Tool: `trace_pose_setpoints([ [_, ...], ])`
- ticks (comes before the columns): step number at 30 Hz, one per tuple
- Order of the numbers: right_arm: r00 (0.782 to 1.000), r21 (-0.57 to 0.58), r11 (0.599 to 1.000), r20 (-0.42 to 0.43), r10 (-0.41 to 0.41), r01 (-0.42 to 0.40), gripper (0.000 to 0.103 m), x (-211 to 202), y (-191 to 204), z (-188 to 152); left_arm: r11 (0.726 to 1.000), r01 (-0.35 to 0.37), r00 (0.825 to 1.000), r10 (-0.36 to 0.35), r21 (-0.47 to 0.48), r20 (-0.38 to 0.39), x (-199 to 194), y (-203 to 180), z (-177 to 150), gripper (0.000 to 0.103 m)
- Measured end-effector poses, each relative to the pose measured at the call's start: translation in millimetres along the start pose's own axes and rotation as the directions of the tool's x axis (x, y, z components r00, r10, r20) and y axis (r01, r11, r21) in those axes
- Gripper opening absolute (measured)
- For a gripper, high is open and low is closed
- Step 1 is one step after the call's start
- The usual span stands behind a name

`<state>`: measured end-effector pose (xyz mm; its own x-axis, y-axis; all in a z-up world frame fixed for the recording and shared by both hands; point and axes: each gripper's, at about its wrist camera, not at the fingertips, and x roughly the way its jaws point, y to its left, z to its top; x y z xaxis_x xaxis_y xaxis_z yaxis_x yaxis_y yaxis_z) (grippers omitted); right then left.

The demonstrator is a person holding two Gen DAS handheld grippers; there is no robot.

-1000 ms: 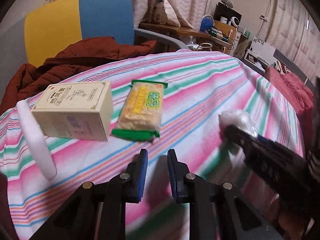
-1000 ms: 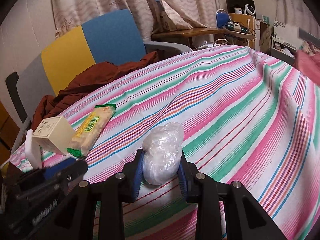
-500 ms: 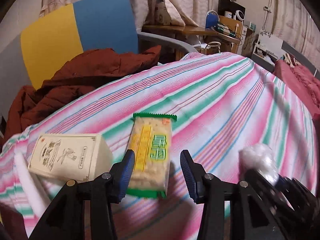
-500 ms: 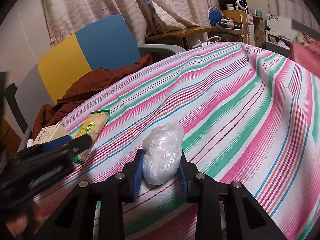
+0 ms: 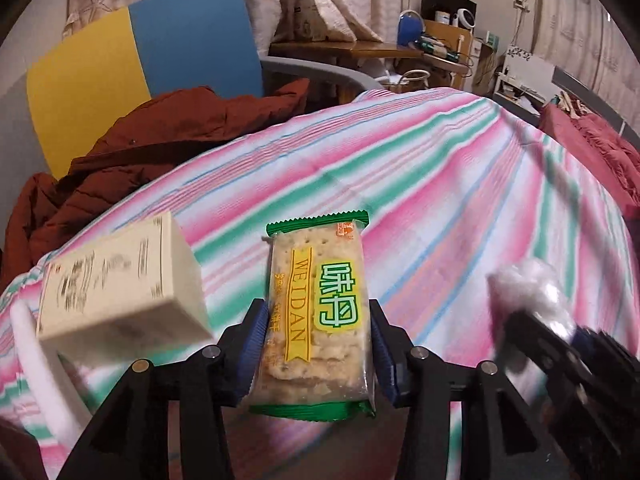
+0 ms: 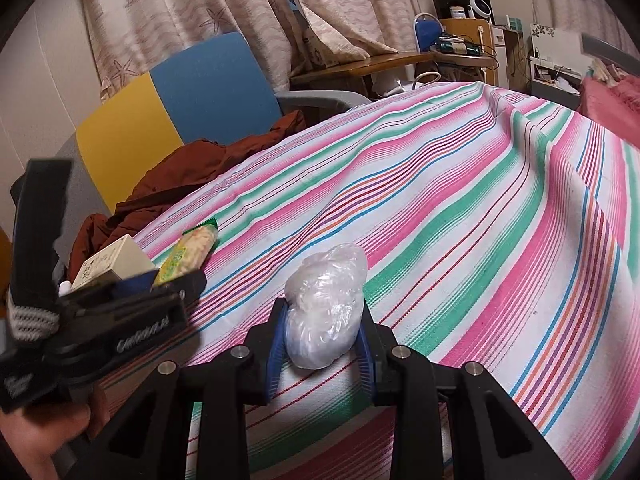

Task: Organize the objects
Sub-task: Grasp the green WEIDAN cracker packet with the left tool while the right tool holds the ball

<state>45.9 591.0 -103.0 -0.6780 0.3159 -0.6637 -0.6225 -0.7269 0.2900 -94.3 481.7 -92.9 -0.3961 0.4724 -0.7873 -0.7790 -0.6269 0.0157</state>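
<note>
Green-edged cracker packet (image 5: 318, 320) lies on the striped cloth (image 5: 440, 184) between the left gripper's (image 5: 318, 354) parted jaws, long axis six to twelve o'clock. Only the left view shows its printed label. The right gripper (image 6: 322, 340) clamps a clear plastic bundle (image 6: 326, 304); the packet sits at its ten o'clock.

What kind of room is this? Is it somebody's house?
Probably a lived-in room at home: a striped cloth covers the table, a brown coat is dumped on a chair, and curtains hang behind.

Your two wrist views look down close over the striped tablecloth (image 5: 440, 168), both sharing the cracker packet (image 5: 320, 312) and chair (image 6: 192, 92).
</note>
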Motion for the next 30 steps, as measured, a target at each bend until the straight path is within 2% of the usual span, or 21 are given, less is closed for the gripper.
trace_pose_setpoints([
  [5,1.000,0.006,1.000,0.002,0.006,-0.006,0.032,-0.2,-1.0,0.2,0.999,0.030,0.999,-0.030,0.013,0.014,-16.3,-8.5,-19.7,0.048],
  [13,1.000,0.006,1.000,0.004,0.003,-0.003,0.032,-0.9,-1.1,0.3,0.999,0.022,0.999,-0.021,-0.039,0.027,-31.9,-5.7,-39.5,0.048],
  [23,0.999,-0.017,0.999,0.028,-0.037,0.037,0.032,-7.6,3.6,0.3,0.999,0.004,0.999,-0.003,-0.047,0.035,-48.3,-7.0,-59.5,0.048],
  [30,0.997,-0.073,0.996,0.055,-0.055,0.059,0.032,-19.0,14.0,-2.6,0.997,0.004,0.999,-0.001,-0.071,0.043,-61.6,-3.6,-76.9,0.048],
])
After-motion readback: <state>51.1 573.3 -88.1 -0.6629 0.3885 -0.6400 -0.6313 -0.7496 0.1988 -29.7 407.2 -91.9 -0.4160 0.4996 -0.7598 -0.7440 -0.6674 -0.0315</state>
